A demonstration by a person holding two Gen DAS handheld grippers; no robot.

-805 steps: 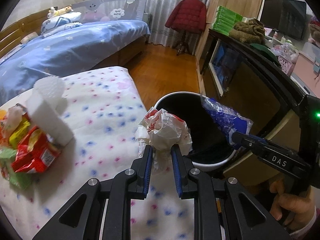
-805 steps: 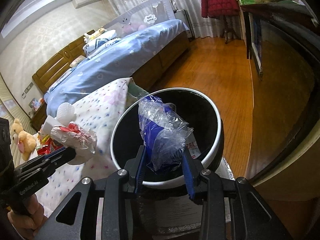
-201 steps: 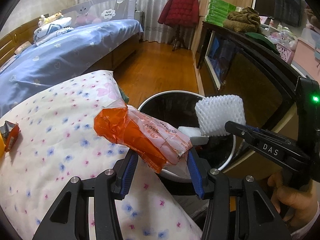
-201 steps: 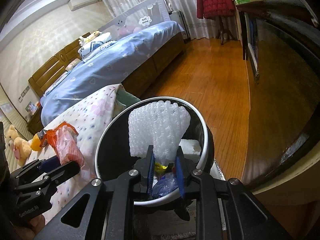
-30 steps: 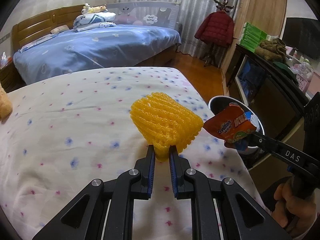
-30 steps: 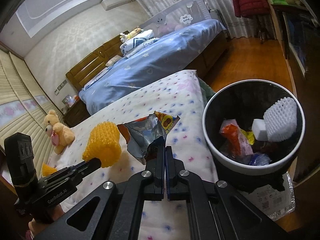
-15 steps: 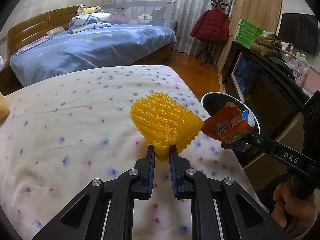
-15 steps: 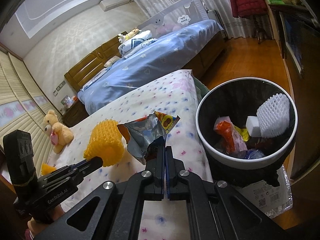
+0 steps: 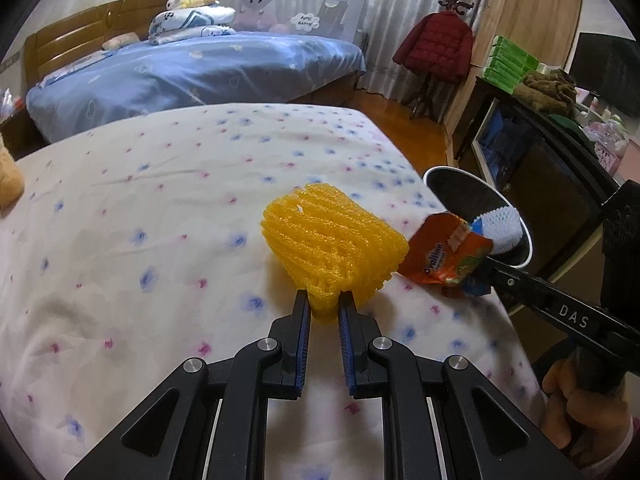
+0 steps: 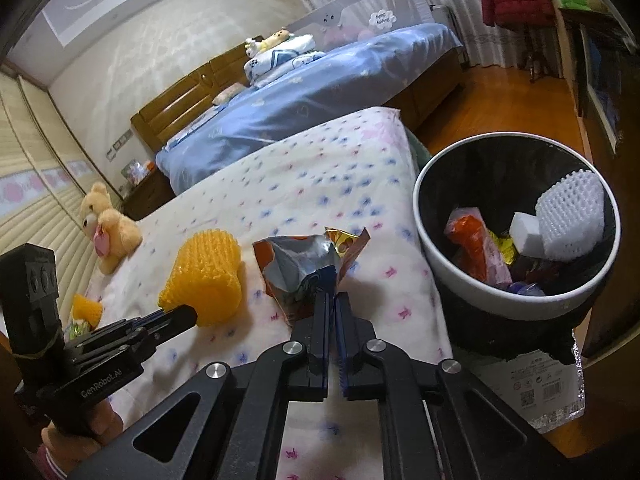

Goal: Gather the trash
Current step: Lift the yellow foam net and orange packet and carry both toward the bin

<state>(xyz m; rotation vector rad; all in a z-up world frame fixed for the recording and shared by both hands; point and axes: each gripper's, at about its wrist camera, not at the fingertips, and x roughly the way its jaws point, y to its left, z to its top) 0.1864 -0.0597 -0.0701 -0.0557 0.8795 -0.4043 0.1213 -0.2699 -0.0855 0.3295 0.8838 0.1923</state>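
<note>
My left gripper [image 9: 323, 306] is shut on a yellow foam fruit net [image 9: 334, 249] and holds it above the flowered bed cover [image 9: 160, 208]. The net also shows in the right wrist view [image 10: 206, 276]. My right gripper [image 10: 331, 298] is shut on an orange snack wrapper [image 10: 304, 264], also seen in the left wrist view [image 9: 446, 256]. Both are just left of the black trash bin with a white rim [image 10: 432, 248], which holds a white foam net [image 10: 570, 216], a white block and several wrappers. The bin's rim [image 9: 460, 170] shows in the left wrist view.
A teddy bear [image 10: 106, 224] and a small yellow item [image 10: 86, 308] lie on the bed at the left. A blue bed [image 9: 192, 76] stands behind. A dark TV cabinet [image 9: 552, 168] and wooden floor [image 10: 516, 100] are beside the bin. A red jacket [image 9: 440, 48] hangs on a stand.
Both grippers have moved with their loads toward the bin; the bin looks nearer and larger in the right wrist view. Both grips are unchanged.
</note>
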